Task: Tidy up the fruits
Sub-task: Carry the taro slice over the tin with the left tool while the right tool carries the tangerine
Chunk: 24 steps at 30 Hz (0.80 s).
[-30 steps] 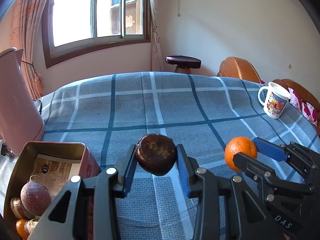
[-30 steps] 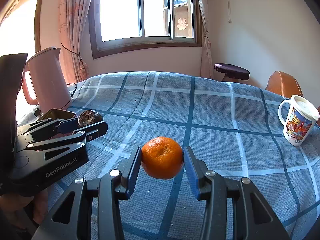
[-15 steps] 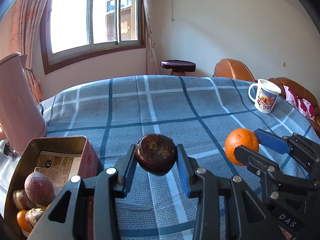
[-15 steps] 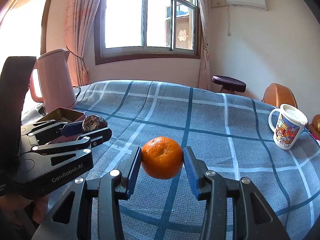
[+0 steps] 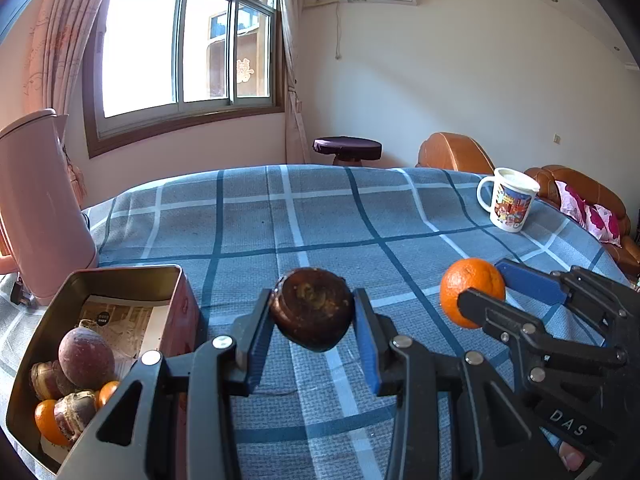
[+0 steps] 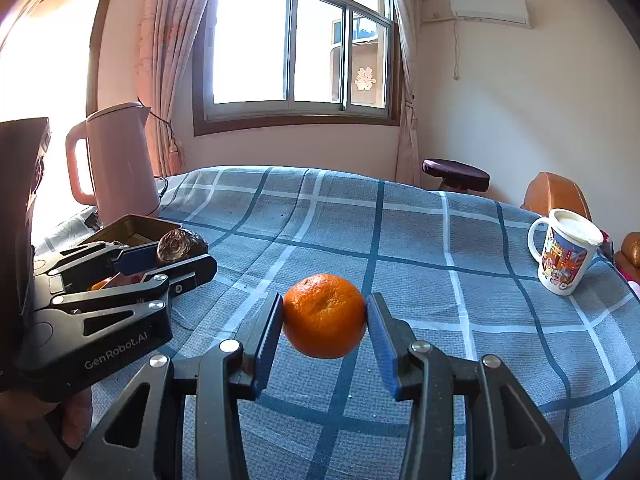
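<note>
Both tools drawn back, plaid tablecloth (image 5: 320,216) wider, window (image 6: 296,40) behind

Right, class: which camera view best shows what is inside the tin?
The left wrist view. It looks down into the open tin, showing fruit piled at its near end and printed paper on its floor. The right wrist view shows only the tin's rim and far wall, behind the left gripper; its contents are hidden.
</note>
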Each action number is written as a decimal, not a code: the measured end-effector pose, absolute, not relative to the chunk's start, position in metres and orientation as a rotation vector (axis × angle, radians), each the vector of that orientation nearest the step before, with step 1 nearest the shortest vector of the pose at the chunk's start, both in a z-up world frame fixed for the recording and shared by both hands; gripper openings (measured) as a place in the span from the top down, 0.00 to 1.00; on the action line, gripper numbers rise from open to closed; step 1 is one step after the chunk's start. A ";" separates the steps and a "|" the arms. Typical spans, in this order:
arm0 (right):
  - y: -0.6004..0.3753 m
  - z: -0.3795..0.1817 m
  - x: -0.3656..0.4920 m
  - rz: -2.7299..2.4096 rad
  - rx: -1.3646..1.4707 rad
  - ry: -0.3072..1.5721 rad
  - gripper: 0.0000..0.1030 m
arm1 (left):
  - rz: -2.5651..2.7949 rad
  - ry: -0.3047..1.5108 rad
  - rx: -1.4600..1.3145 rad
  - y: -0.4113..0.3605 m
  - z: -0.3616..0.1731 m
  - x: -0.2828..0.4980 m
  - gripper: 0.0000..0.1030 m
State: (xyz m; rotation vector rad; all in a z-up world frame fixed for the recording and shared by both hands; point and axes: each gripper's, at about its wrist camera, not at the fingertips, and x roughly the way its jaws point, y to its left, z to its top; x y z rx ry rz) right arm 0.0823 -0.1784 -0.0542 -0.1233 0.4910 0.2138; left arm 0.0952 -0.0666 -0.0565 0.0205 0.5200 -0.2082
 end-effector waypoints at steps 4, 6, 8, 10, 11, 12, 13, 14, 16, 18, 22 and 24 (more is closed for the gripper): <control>-0.179 -0.053 0.077 0.212 -0.123 0.472 0.56 | -0.210 0.512 0.019 -0.066 -0.056 0.091 0.61; -0.179 -0.052 0.075 0.212 -0.125 0.462 0.57 | -0.212 0.504 0.016 -0.066 -0.055 0.089 0.61; -0.178 -0.051 0.072 0.215 -0.128 0.454 0.57 | -0.212 0.498 0.014 -0.065 -0.055 0.087 0.61; -0.177 -0.051 0.069 0.216 -0.132 0.447 0.56 | -0.212 0.491 0.013 -0.064 -0.054 0.085 0.61; -0.177 -0.051 0.068 0.218 -0.134 0.442 0.56 | -0.212 0.488 0.013 -0.064 -0.054 0.084 0.61; -0.177 -0.050 0.067 0.219 -0.136 0.436 0.56 | -0.209 0.486 0.014 -0.065 -0.053 0.083 0.61; -0.177 -0.050 0.066 0.220 -0.137 0.431 0.56 | -0.208 0.482 0.016 -0.065 -0.053 0.083 0.61; -0.177 -0.050 0.065 0.221 -0.136 0.427 0.56 | -0.208 0.478 0.017 -0.065 -0.053 0.081 0.61; -0.178 -0.049 0.064 0.225 -0.134 0.417 0.57 | -0.202 0.470 0.022 -0.065 -0.052 0.079 0.61; -0.178 -0.048 0.062 0.229 -0.133 0.407 0.57 | -0.196 0.461 0.025 -0.065 -0.052 0.077 0.61; -0.178 -0.047 0.058 0.234 -0.136 0.386 0.57 | -0.178 0.447 0.025 -0.064 -0.050 0.074 0.61; -0.177 -0.046 0.056 0.233 -0.139 0.378 0.57 | -0.169 0.440 0.023 -0.062 -0.050 0.072 0.61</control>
